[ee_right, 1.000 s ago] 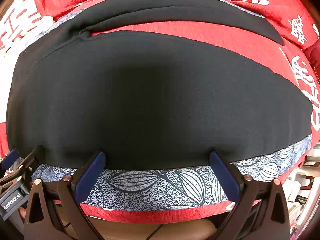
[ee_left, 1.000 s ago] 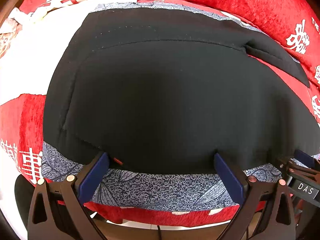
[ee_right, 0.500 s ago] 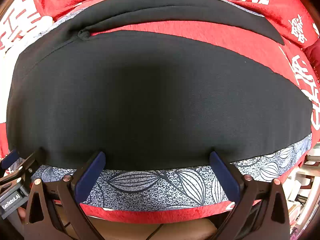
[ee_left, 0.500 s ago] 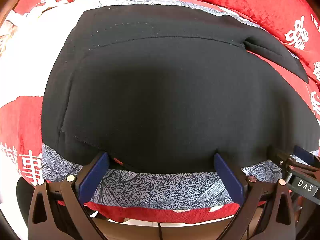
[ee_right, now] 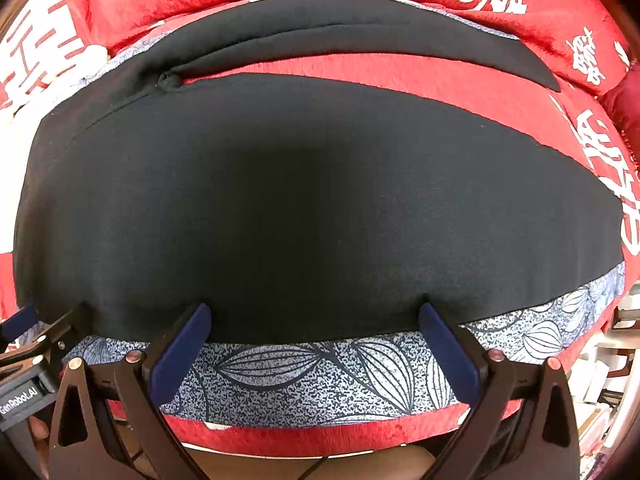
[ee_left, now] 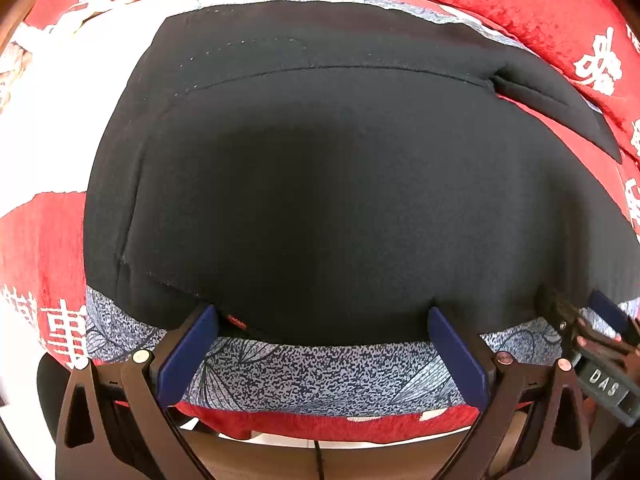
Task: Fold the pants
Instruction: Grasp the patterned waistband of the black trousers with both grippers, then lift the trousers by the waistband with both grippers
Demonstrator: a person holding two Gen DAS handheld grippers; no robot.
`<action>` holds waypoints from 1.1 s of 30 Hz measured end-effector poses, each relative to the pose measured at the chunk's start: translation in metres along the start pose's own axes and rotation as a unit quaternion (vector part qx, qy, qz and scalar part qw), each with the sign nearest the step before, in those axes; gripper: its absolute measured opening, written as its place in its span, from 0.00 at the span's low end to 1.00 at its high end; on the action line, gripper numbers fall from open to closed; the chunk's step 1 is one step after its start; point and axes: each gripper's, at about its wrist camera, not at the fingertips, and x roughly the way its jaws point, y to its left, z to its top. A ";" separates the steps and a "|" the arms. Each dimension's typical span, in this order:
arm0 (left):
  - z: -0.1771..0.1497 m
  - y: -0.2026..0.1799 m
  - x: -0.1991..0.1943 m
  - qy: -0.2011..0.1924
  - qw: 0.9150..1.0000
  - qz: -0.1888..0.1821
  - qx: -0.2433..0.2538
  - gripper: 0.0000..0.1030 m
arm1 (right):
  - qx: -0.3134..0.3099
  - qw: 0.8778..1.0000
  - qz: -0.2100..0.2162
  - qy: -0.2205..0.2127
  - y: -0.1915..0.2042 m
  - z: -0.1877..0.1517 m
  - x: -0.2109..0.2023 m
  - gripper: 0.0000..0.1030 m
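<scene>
Item one: black pants, spread flat on a red cover printed with white characters, over a soft cushioned surface; I cannot tell what piece of furniture lies under it. A band of grey-blue leaf-patterned cloth runs along the near edge, and the pants' near hem lies on it.

Item two: my left gripper, fingers spread wide, holding nothing. Both blue pads sit at the near hem of the pants, tips touching or just short of the black fabric; I cannot tell which. The waist end with its stitched seam lies to the left in this view.

Item three: my right gripper, fingers likewise wide apart and empty, pads at the same near hem further along the leg.

Item four: second pant leg, lying further back, a strip of red cover showing between the two legs; they join at the crotch on the left of the right wrist view.

Item five: each gripper shows at the edge of the other's view, side by side.
</scene>
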 end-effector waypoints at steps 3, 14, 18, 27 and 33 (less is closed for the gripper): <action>0.001 0.000 -0.001 -0.014 1.000 0.004 -0.003 1.00 | -0.004 1.000 0.004 0.002 -0.002 -0.001 0.000 1.00; -0.010 0.005 -0.004 -0.030 1.000 -0.001 0.004 1.00 | 0.003 1.000 -0.002 -0.016 -0.002 -0.012 -0.005 1.00; -0.019 0.003 -0.007 -0.027 1.000 0.001 0.012 1.00 | 0.006 1.000 -0.005 -0.021 -0.002 -0.014 -0.007 1.00; -0.018 0.001 -0.008 -0.024 1.000 0.000 0.010 1.00 | -0.002 0.999 0.001 -0.052 -0.005 -0.029 -0.012 1.00; -0.003 0.004 -0.010 -0.012 1.000 -0.011 0.006 1.00 | -0.007 0.999 0.004 -0.033 -0.006 -0.024 -0.014 1.00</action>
